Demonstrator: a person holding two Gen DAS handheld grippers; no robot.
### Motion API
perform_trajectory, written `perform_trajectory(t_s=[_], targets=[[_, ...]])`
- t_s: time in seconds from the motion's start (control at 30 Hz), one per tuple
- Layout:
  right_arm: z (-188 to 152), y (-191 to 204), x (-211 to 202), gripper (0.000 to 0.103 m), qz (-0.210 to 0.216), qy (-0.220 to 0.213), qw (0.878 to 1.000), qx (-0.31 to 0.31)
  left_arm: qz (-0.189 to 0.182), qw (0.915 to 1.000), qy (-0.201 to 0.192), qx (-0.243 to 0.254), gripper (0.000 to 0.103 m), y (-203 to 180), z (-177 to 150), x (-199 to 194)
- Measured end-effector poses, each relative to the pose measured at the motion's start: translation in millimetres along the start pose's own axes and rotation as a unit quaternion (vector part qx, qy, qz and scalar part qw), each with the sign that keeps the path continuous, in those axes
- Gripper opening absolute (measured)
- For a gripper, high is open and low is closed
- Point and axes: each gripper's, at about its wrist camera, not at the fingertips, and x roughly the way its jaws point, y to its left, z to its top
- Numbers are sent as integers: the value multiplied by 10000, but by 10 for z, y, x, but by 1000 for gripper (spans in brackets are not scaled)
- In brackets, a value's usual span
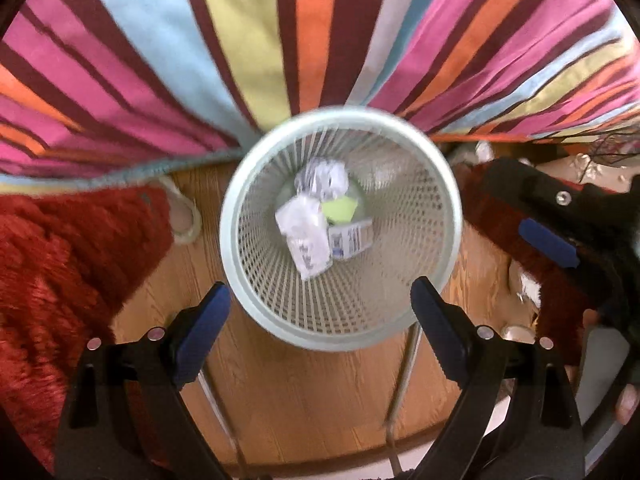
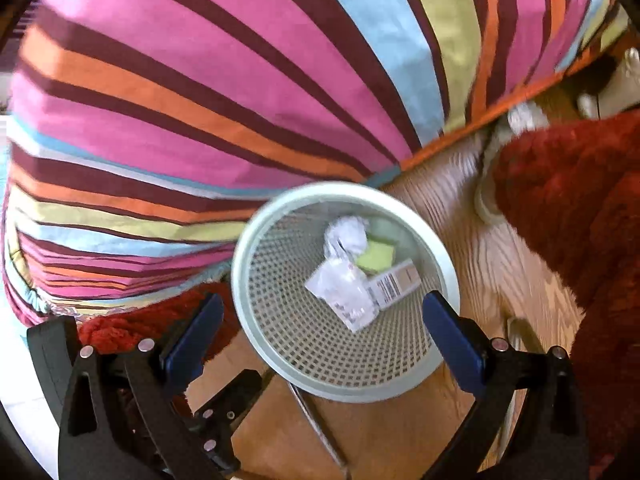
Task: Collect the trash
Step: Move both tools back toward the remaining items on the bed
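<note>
- A striped cloth (image 1: 256,40), in bands of pink, maroon, orange, pale blue and yellow-green, fills the upper half of both frames.
- A shaggy red rug (image 1: 60,264) lies at the left of the left wrist view; in the right wrist view it takes the right side (image 2: 568,208).
- A wooden floor (image 1: 304,392), with visible grain, runs across the lower centre.
- A pale cord loop (image 1: 186,216) lies on the floor just beside the rug's edge.

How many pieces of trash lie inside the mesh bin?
4: crumpled paper ball farthest, green piece beside it, barcoded box, clear wrapper nearest. More may hide underneath.
</note>
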Motion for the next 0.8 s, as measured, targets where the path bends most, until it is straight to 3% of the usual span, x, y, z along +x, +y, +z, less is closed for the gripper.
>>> perform_trajectory(t_s=[0.1, 0.17, 0.3, 0.33, 0.4, 0.43, 0.53, 0.63, 0.8], targets=[[-4, 83, -189, 95, 204, -384, 9988, -220, -6, 9977, -658, 175, 89, -74, -7, -294], [-19, 173, -372, 95, 205, -808, 9953, -500, -28, 9915, -1266, 289, 89, -112, -22, -544], [-88, 381, -666, 95, 63, -1668, 9803, -1054, 77, 9665, -2530, 417, 89, -153, -95, -1015], [-132, 479, -816, 95, 12, -2124, 9682, -1321, 115, 9613, -2722, 413, 89, -145, -101, -1083], [-180, 579, -960, 95, -88, -2585, 9526, -1599, 244, 9491, -3120, 356, 89, -136, -117, -1206], [-203, 623, -1015, 95, -149, -2781, 9450, -1717, 307, 9443, -3262, 311, 89, -120, -110, -1249], [-222, 693, -1090, 95, -289, -3069, 9317, -1920, 273, 9414, -3354, 212, 89, -95, -58, -1289], [-200, 719, -1103, 95, -315, -3096, 9294, -1986, 233, 9417, -3354, 119, 89, -68, -6, -1310], [-128, 724, -1154, 95, -347, -3164, 9283, -1920, 367, 9338, -3557, 109, 89, -57, 51, -1400]])
